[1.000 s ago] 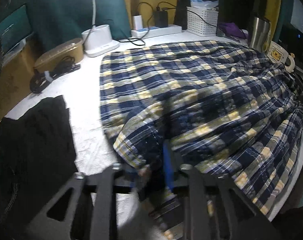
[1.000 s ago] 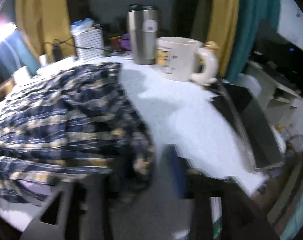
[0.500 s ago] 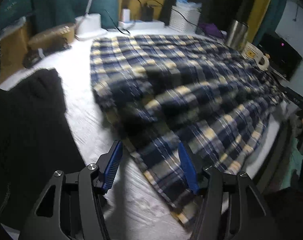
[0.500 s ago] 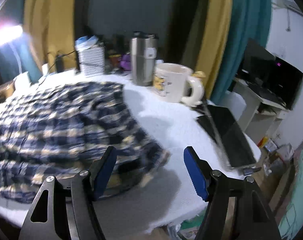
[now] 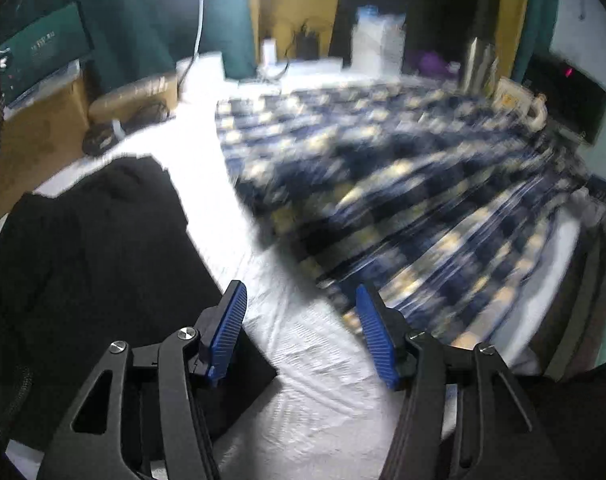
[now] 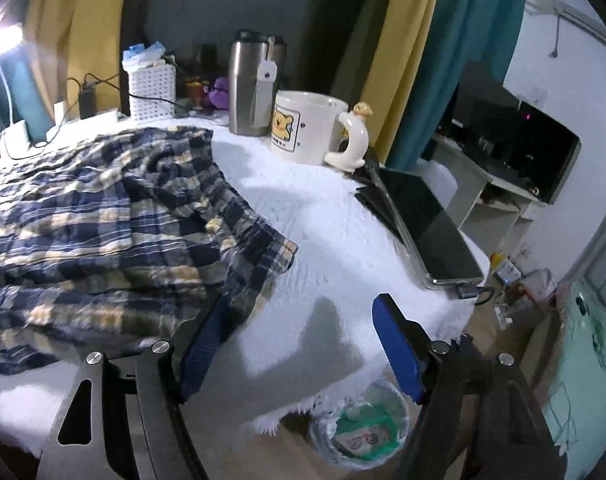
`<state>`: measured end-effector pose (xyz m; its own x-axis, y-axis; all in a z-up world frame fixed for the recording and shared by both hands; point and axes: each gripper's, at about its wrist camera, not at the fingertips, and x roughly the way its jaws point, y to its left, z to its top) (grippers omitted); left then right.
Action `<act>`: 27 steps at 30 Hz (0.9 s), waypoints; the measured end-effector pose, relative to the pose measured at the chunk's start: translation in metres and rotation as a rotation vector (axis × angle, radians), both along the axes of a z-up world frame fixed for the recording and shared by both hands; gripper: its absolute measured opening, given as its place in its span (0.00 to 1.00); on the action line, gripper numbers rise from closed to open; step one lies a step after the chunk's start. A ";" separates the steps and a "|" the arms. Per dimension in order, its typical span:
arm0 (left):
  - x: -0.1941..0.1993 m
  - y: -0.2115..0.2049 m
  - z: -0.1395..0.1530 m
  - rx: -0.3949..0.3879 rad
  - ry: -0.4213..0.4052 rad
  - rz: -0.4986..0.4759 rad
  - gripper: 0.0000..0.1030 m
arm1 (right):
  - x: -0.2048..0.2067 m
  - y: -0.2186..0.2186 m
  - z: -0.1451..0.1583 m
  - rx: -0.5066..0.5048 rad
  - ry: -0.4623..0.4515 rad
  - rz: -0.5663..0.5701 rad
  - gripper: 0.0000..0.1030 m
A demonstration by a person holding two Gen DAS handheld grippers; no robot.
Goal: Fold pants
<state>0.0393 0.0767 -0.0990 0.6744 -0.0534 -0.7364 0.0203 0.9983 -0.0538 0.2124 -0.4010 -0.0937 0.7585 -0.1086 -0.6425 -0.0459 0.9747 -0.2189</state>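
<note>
The plaid pants (image 6: 115, 216) lie spread on the white table (image 6: 343, 232). Both grippers, left (image 5: 301, 330) and right (image 6: 299, 344), are spread wide, grasping nothing, at the pants' near edge.

left gripper (image 5: 301, 334) and right gripper (image 6: 299, 346) – both spread wide, nothing between the blue pads, pointing forward.

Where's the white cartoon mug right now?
In the right wrist view the white mug stands upright at the table's far edge, right beside the steel tumbler, beyond the plaid pants and just behind the dark tablet.
</note>
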 end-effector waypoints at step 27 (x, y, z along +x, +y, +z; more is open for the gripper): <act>-0.008 -0.085 -0.016 0.033 -0.027 -0.282 0.13 | -0.088 0.156 -0.027 0.039 0.103 0.485 0.90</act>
